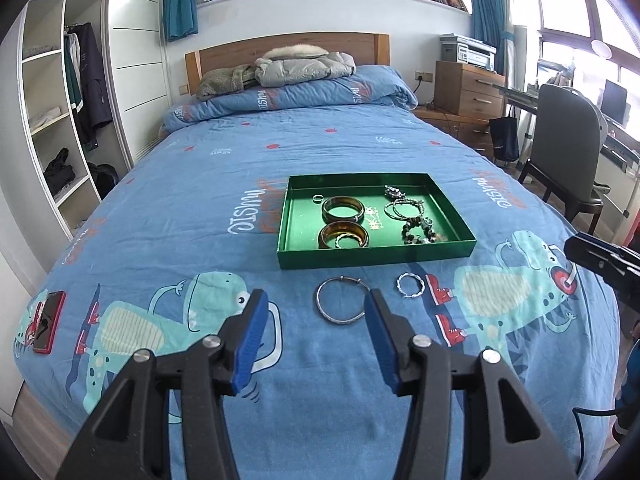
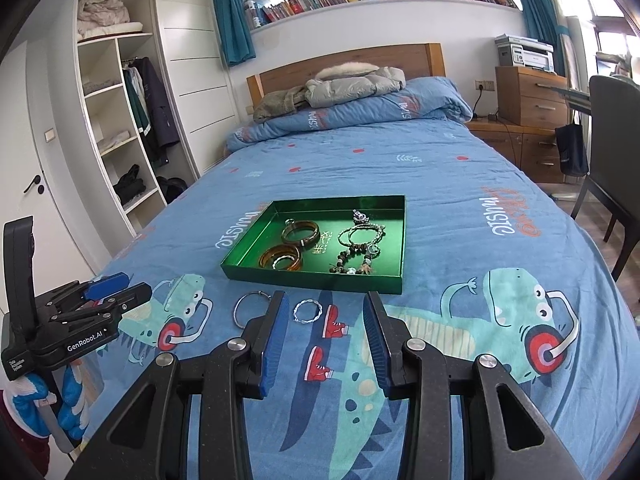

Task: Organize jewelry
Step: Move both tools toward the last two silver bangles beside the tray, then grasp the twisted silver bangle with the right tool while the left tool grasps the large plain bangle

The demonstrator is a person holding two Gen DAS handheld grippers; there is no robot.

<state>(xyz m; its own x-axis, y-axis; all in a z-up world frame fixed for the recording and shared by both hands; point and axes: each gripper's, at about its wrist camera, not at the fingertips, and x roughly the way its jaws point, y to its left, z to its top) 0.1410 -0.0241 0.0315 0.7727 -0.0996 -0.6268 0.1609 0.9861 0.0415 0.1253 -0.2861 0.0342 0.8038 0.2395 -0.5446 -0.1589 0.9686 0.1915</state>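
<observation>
A green tray (image 1: pixel 294 216) (image 2: pixel 244 250) rests on the blue bedspread and holds two amber bangles (image 1: pixel 343 235) (image 2: pixel 280 258), a small ring (image 1: pixel 317 199), thin bracelets (image 1: pixel 402 208) (image 2: pixel 360 234) and a beaded strand (image 1: pixel 418 234) (image 2: pixel 352 266). In front of the tray lie a large silver bangle (image 1: pixel 343 300) (image 2: pixel 249 309) and a small twisted silver ring (image 1: pixel 410 285) (image 2: pixel 307 311). My left gripper (image 1: pixel 316 322) (image 2: pixel 116 286) hangs open above the bed, short of the large bangle, with nothing between its blue pads. The right gripper (image 2: pixel 326 326) is open and empty too, near the twisted ring.
A red phone (image 1: pixel 49 322) lies at the bed's left edge. A folded quilt and coats (image 1: pixel 296 68) sit at the headboard. To the right stand a grey chair (image 1: pixel 568 148) (image 2: pixel 612 152) and wooden drawers (image 1: pixel 466 88). An open wardrobe (image 2: pixel 120 120) stands left.
</observation>
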